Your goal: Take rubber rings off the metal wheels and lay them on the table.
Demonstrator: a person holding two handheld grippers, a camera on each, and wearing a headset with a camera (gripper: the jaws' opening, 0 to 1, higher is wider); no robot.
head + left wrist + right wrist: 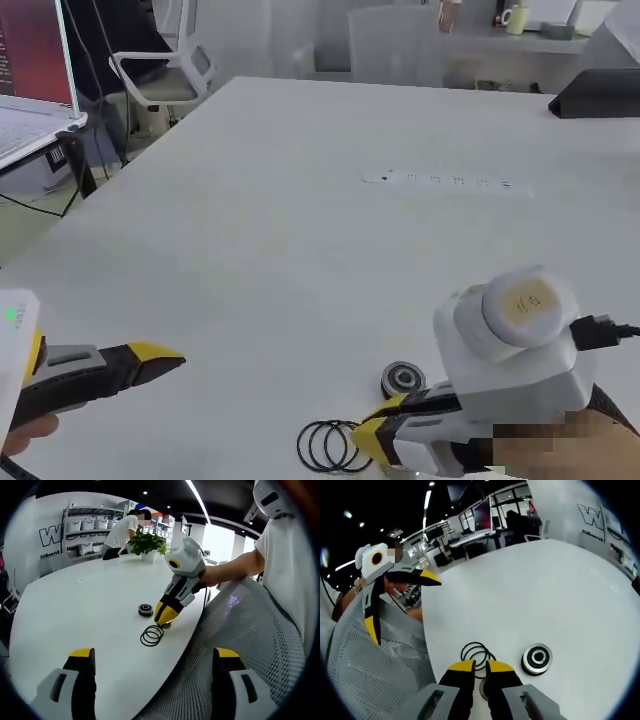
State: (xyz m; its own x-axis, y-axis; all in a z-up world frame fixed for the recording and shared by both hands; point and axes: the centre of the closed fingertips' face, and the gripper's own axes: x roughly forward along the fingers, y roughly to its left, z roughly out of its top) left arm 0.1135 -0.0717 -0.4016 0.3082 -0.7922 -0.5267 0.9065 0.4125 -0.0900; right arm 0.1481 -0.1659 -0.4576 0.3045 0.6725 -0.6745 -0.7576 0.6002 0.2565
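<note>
The left claw (154, 653) hangs wide open and empty at the near-left edge of the white surface (300, 250), well apart from the work. It steadies nothing, so any tug on a wheel goes unopposed. Next along, three loose rubber rings (328, 445) lie flat and overlapping close to the surface's near edge. They are light and probably springy, so a brush from a jaw could flick them over the edge onto the mesh chair (235, 630) below. Just beside them is the right claw (480, 666), tipped down at the surface with its jaws drawn almost together. A second wheel (482, 689) shows partly in the narrow gap behind its tips. Whether the jaws have pinched that wheel's ring or only press on the metal I cannot tell. The main risk sits here. If the tips catch the wheel body and not the rubber, a pull would likely drag or roll the whole wheel toward the edge. A ring stretched and then let slip could snap back or jump away. Furthest right, a metal wheel (537, 659) lies flat near the right claw, its dark ring in place. It looks heavy enough to stay put, though a sideways sweep of the claw could knock it rolling.
</note>
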